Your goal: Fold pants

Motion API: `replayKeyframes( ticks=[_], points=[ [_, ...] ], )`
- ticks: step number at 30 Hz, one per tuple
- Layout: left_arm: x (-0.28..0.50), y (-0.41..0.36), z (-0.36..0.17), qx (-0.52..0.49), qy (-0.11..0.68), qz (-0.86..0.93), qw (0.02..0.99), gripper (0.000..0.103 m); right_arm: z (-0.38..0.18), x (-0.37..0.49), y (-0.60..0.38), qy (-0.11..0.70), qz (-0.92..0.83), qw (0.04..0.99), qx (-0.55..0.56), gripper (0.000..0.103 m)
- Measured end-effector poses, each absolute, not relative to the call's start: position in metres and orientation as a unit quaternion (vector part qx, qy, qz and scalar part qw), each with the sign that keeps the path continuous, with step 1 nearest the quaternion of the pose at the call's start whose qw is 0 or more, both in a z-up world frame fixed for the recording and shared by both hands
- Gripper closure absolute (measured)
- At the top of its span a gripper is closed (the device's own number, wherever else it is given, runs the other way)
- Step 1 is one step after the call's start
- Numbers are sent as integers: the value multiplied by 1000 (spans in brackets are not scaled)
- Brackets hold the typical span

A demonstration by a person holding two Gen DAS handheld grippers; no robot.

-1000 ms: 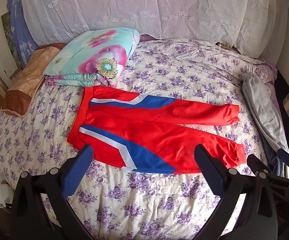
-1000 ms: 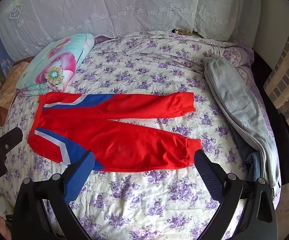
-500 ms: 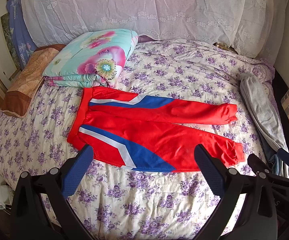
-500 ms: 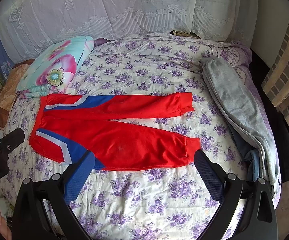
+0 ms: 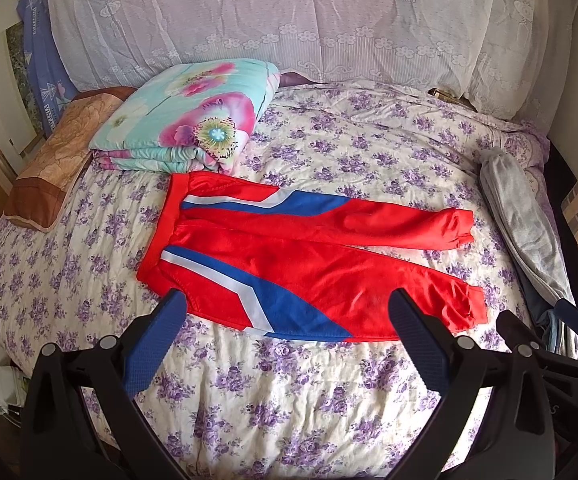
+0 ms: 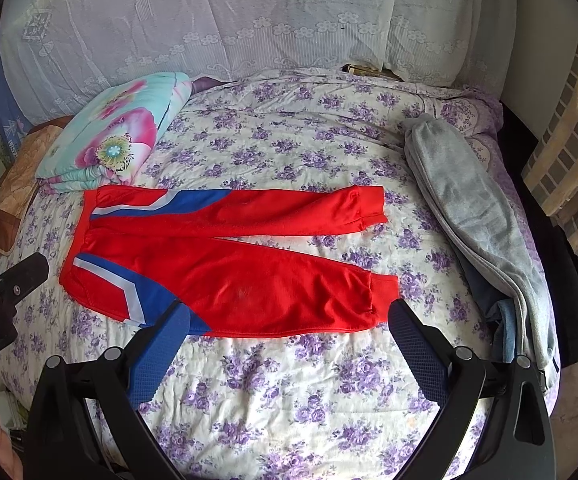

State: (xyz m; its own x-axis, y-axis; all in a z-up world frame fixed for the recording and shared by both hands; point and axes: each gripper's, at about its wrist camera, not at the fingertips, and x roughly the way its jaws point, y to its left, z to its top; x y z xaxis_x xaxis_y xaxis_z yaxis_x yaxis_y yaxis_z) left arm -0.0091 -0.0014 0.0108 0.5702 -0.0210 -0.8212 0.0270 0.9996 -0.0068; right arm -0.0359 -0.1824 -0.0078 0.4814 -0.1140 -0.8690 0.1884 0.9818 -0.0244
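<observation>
Red pants (image 5: 309,264) with blue and white stripes lie flat on the bed, waistband to the left, both legs stretched to the right and slightly apart. They also show in the right wrist view (image 6: 229,264). My left gripper (image 5: 285,312) is open and empty, hovering over the near edge of the pants at the waist end. My right gripper (image 6: 287,320) is open and empty, hovering over the near edge by the lower leg. Neither touches the cloth.
The bed has a purple-flowered sheet (image 5: 289,400). A folded floral quilt (image 5: 185,120) lies beyond the waistband, a brown pillow (image 5: 57,160) at far left. Grey clothes (image 6: 473,216) lie along the bed's right edge. A lace curtain (image 5: 289,20) hangs behind.
Both grippers have shifted slightly, so the pants sit a little lower left in the views. The pants have not moved; both grippers stay open.
</observation>
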Motion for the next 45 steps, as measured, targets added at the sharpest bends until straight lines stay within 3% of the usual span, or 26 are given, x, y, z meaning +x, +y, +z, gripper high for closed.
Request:
replayKeyframes(
  ticks=[45],
  points=[
    [-22,-2,-7,4,469,-13,883,5,-12,-38,-180,509,-85,856,38,4]
  ],
)
